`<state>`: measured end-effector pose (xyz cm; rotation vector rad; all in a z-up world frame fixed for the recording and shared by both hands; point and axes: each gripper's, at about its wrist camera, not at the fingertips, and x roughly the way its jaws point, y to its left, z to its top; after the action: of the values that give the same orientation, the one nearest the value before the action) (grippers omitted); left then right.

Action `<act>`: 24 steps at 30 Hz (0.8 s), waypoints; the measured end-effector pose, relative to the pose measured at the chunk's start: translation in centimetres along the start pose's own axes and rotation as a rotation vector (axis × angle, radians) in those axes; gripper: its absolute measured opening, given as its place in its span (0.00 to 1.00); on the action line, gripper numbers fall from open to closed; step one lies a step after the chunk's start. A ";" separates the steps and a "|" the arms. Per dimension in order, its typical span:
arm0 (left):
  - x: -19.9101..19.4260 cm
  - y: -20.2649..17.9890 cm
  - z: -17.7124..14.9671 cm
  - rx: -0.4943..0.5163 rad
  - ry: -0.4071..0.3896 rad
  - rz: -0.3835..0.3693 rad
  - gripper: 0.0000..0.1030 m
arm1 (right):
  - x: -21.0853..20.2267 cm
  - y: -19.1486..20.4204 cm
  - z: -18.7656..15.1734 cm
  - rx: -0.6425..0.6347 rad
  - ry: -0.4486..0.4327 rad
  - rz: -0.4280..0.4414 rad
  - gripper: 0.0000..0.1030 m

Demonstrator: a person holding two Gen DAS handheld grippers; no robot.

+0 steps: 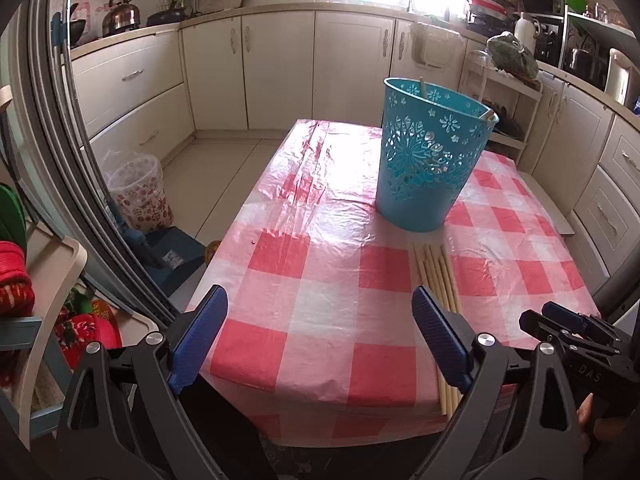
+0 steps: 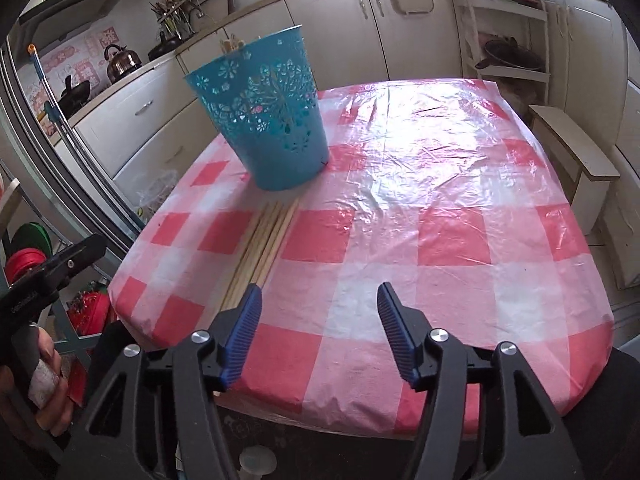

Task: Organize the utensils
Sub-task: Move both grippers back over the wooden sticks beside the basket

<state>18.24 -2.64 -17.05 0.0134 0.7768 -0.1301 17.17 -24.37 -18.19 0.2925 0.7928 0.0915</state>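
A turquoise cut-out basket (image 1: 430, 156) (image 2: 266, 118) stands on the red-and-white checked table (image 1: 320, 280) (image 2: 420, 208), with a few wooden sticks poking above its rim. Several wooden chopsticks (image 1: 438, 276) (image 2: 264, 244) lie side by side in front of it, running toward the near table edge. My left gripper (image 1: 320, 300) hangs open above the near edge, its right finger over the chopsticks, nothing between the jaws. My right gripper (image 2: 318, 296) is open too, with nothing between its jaws; its left finger is just right of the chopsticks' near ends. The right gripper (image 1: 576, 320) shows in the left wrist view.
Cream kitchen cabinets (image 1: 280, 68) line the far walls. A lined waste bin (image 1: 138, 194) stands on the floor left of the table. A small wooden bench (image 2: 576, 152) sits at the table's right side. A shelf with red and green items (image 1: 24, 280) is at the near left.
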 end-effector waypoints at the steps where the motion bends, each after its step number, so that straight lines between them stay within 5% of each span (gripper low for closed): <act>1: 0.2 0.2 -0.2 -0.002 0.012 0.005 0.88 | 0.4 0.5 0.1 -0.017 0.007 -0.008 0.57; 24: 3.7 1.7 -1.9 -0.034 0.120 0.019 0.89 | 6.1 3.4 0.2 -0.124 0.039 -0.119 0.42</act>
<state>19.71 -1.24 -21.03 -0.0038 0.8987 -0.0985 21.66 -19.99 -21.28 0.1264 0.8379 0.0342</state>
